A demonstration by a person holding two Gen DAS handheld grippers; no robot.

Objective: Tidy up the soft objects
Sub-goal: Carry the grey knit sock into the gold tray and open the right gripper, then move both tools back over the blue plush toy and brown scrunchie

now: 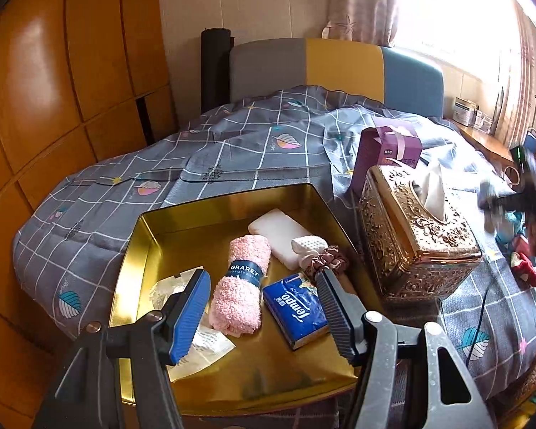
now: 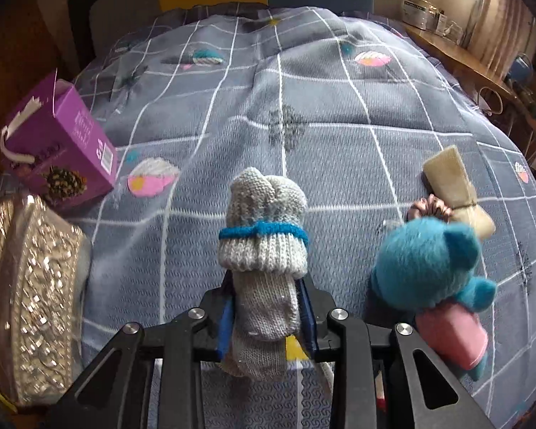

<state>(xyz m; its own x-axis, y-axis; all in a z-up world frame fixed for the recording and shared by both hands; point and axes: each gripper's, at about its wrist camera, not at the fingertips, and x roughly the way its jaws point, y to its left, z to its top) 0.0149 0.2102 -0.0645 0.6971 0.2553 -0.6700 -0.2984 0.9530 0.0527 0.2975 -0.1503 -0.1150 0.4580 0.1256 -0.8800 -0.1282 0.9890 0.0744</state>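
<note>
- My right gripper (image 2: 266, 316) has its jaws clamped on a rolled grey knit sock bundle (image 2: 264, 236) with a blue band, held over the bed (image 2: 339, 136).
- My left gripper (image 1: 264, 307) hangs with jaws apart and nothing between them, above the gold tray (image 1: 150, 228).
- In the tray I see a pink towel roll (image 1: 241, 282), a blue tissue pack (image 1: 294, 309) and a white sponge (image 1: 278, 236).
- A blue plush toy (image 2: 428, 268) lies on the bed right of the socks.

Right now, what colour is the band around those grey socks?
Blue, a teal shade, wrapped around the grey knitted socks; the right wrist view shows it best.
</note>
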